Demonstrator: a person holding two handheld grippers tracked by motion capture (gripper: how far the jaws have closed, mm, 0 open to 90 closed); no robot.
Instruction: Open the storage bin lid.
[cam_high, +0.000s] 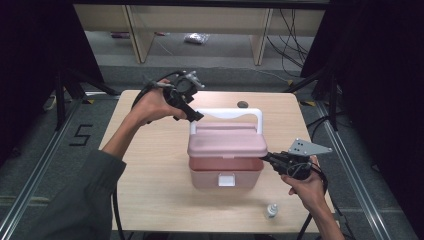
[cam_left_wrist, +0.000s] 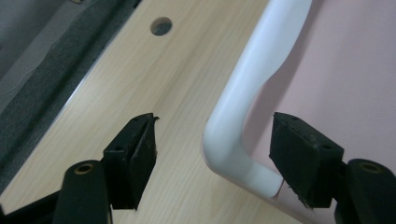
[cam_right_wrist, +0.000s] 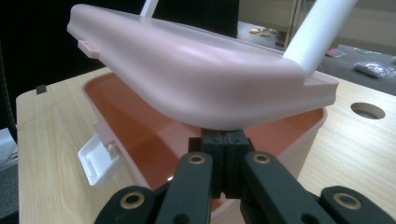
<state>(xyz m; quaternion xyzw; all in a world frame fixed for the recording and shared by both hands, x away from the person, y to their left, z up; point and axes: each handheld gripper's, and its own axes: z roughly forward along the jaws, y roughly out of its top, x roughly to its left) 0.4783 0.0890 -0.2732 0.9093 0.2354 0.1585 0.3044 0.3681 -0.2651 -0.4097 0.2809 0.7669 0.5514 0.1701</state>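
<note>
From the high view, a pink box (cam_high: 226, 172) sits mid-table with its long axis across the table, its lid (cam_high: 227, 142) partly raised and its white handle (cam_high: 226, 116) standing up at the far side, the left gripper (cam_high: 196, 116) at the handle's left corner and the right gripper (cam_high: 265, 158) at the lid's right end. The left gripper view adds that its jaws stand apart around that corner (cam_left_wrist: 229, 140), neither pad touching it. The right gripper view shows its jaws closed together under the tilted lid's (cam_right_wrist: 187, 88) edge, holding nothing, with the unlatched white clasp (cam_right_wrist: 95, 161) hanging on the box front.

1. The right gripper (cam_right_wrist: 225, 161) has its jaws closed together, tips under the lid's edge.
2. The pink lid (cam_right_wrist: 187, 79) tilts just above them, over the open box (cam_right_wrist: 135, 126).
3. A white latch (cam_right_wrist: 98, 158) hangs left; the white handle (cam_right_wrist: 322, 32) rises upper right.
</note>
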